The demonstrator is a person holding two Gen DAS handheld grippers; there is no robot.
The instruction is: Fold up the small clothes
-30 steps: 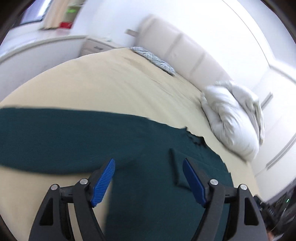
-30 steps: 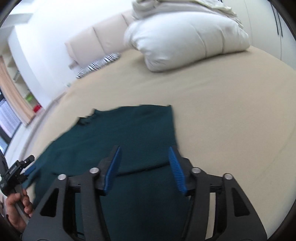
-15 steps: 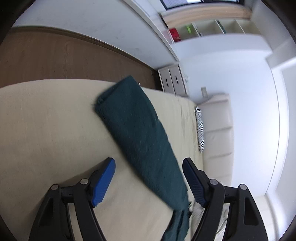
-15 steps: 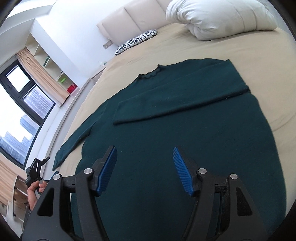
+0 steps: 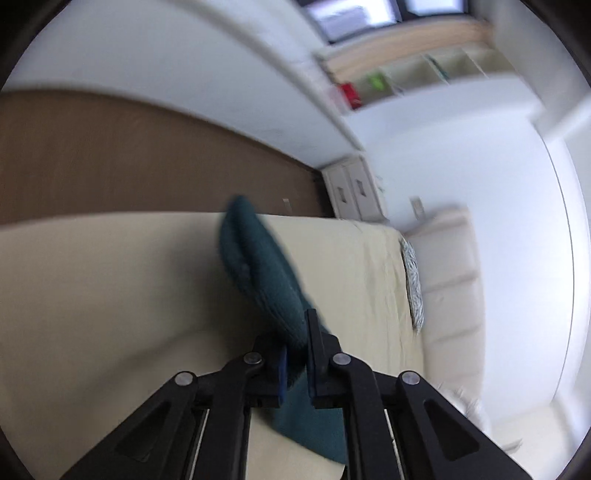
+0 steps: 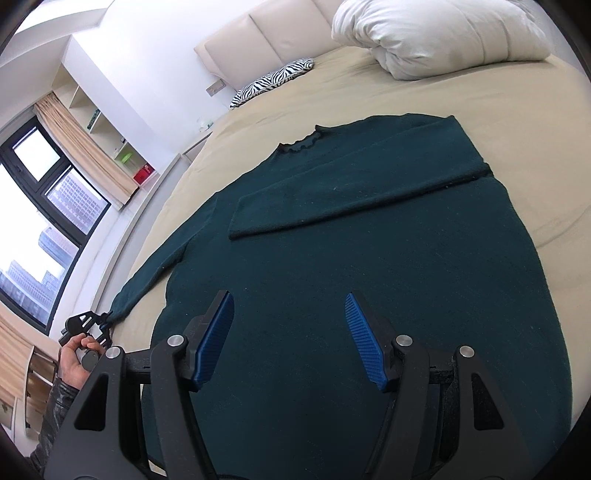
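Observation:
A dark green sweater lies flat on the beige bed. Its right sleeve is folded across the chest. The left sleeve stretches out toward the bed's left edge. My left gripper is shut on that sleeve near its cuff, and the cuff sticks out past the fingers. The right wrist view shows the same left gripper, held by a hand, at the sleeve's end. My right gripper hovers open over the sweater's lower body with nothing between its pads.
A white duvet is bundled at the head of the bed by a zebra cushion and the padded headboard. The bed's left edge drops to a wooden floor. Beyond it are a nightstand and windows.
My left gripper swung from the sweater's body out to the left sleeve's end and closed on it. The right gripper drew back over the sweater's lower body, still open.

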